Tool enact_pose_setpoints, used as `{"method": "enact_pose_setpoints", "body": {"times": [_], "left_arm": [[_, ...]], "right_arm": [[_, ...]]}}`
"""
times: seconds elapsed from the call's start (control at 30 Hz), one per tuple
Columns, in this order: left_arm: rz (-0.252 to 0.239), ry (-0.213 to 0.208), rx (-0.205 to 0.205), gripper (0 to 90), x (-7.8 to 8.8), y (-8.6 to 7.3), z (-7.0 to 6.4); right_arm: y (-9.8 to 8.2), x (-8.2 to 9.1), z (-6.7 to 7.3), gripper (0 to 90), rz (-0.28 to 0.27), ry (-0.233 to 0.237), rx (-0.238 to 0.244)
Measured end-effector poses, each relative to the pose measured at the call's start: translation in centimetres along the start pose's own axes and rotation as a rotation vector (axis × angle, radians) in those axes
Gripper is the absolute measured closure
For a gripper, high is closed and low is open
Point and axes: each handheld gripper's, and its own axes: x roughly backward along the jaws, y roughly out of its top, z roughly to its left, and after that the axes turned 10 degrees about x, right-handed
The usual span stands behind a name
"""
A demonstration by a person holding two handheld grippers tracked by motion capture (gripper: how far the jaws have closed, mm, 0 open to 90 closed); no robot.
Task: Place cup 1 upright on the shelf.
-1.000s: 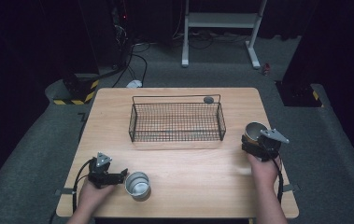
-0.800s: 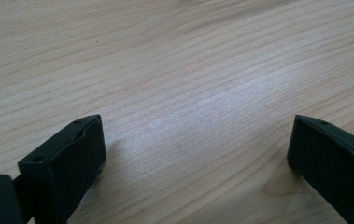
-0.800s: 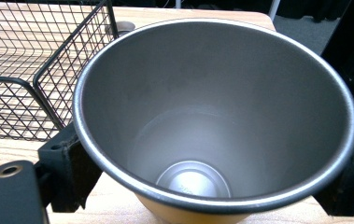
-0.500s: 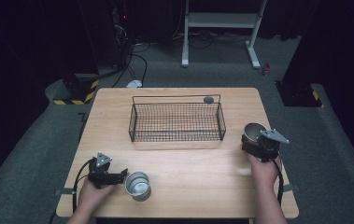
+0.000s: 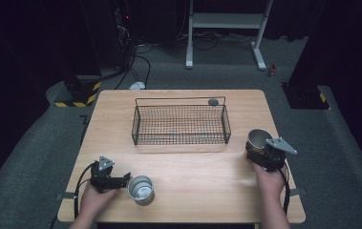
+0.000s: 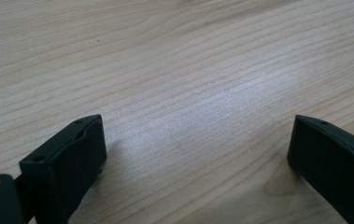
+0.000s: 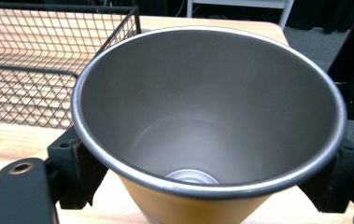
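Clamping a metal cup (image 7: 207, 126), the right gripper (image 5: 264, 153) sits right of the basket (image 5: 180, 125); left gripper (image 5: 121, 180) gapes empty beside another cup (image 5: 140, 188).

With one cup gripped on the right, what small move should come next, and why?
Probably carry the cup left over the basket: the right gripper clamps it beside the basket's right end. The left gripper is open beside the other cup.

Cups (image 5: 141, 188) (image 5: 259, 139) flanking basket (image 5: 180, 125), nearer side
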Motion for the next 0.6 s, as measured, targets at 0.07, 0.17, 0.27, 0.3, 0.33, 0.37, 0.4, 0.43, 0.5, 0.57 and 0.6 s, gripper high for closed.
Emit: {"method": "enact_pose_setpoints", "body": {"times": [0.07,0.17,0.27,0.3,0.33,0.37,0.4,0.43,0.5,0.57,0.6], "left_arm": [[0.0,0.0,0.0,4.9,0.0,0.0,0.0],[0.0,0.0,0.0,4.9,0.0,0.0,0.0],[0.0,0.001,0.001,4.8,0.0,0.0,0.0],[0.0,0.001,0.001,4.8,0.0,0.0,0.0],[0.0,0.001,0.001,4.8,0.0,0.0,0.0],[0.0,0.001,0.001,4.8,0.0,0.0,0.0],[0.0,0.0,0.001,4.8,0.0,0.0,0.0],[0.0,0.0,0.0,4.8,0.0,0.0,0.0],[0.0,0.0,0.0,4.8,0.0,0.0,0.0],[0.0,0.0,0.001,4.8,0.0,0.0,0.0],[0.0,0.0,0.001,4.8,0.0,0.0,0.0]], "right_arm": [[-0.3,0.2,0.2,14.8,-0.003,0.001,0.003],[-0.6,0.6,0.8,14.8,-0.016,-0.003,0.011],[-0.7,0.9,1.2,14.8,-0.018,-0.006,0.034],[-0.7,1.0,1.5,14.8,-0.02,-0.008,0.039],[-0.7,1.2,1.7,14.8,-0.023,-0.008,0.044],[-0.7,1.4,2.2,14.8,-0.03,-0.001,0.048],[-0.7,1.4,2.2,14.8,-0.03,-0.001,0.048],[-0.7,1.5,2.4,14.8,-0.036,0.004,0.053],[-0.7,1.8,3.0,14.8,-0.048,0.011,0.058],[-0.7,1.9,3.4,14.8,-0.061,0.02,0.057],[-0.7,2.1,3.7,14.8,-0.07,0.026,0.053]]}}
